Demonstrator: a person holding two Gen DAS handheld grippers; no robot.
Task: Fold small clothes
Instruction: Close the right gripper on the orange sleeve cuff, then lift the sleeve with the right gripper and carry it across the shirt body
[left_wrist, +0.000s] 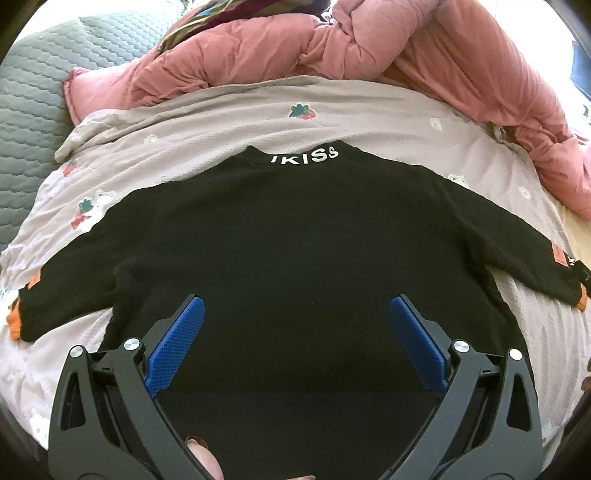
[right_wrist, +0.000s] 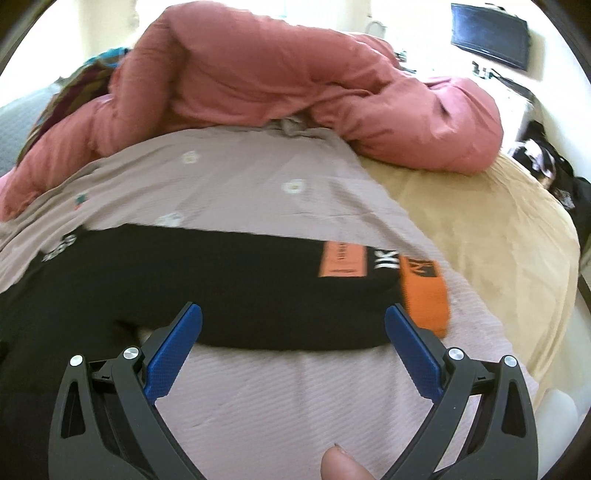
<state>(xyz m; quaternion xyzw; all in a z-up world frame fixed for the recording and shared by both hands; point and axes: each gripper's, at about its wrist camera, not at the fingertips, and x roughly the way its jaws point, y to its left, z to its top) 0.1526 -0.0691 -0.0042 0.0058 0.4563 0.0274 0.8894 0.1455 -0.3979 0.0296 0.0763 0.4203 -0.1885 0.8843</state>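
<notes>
On the bed, spread flat over a pale mauve blanket (left_wrist: 229, 122), lies the black sweater (left_wrist: 295, 236) I am working on. Its collar points away from me, with white "KISS" lettering across the neckband (left_wrist: 305, 155), and its hem runs toward me under my left claw. Both sleeves stretch out sideways, so the garment's long axis runs left to right from cuff to cuff. The right sleeve (right_wrist: 258, 280) lies straight across the right wrist view, ending in an orange ribbed cuff (right_wrist: 424, 295) with an orange rectangular patch (right_wrist: 341, 260) and white letters just before it. The left sleeve's orange cuff (left_wrist: 13, 321) shows at the far left edge of the left wrist view.

My left claw (left_wrist: 295, 314) hovers over the sweater's lower body, its jaws spread wide with nothing between them. My right claw (right_wrist: 293, 321) is also spread wide and empty, sitting over the near edge of the right sleeve. Each claw has a black plastic frame with silver pivot pins and flat blue pads (left_wrist: 177, 343) with a fine dotted grip texture.

The sweater looks like soft, matte knit. The blanket has a crinkled, ridged weave printed with strawberries and small white flowers. Beyond it a puffy pink quilt (left_wrist: 406, 51) is bunched up in thick folds. A grey quilted cover (left_wrist: 33, 96) shows at the left, and a tan fleecy sheet (right_wrist: 480, 229) at the right.
</notes>
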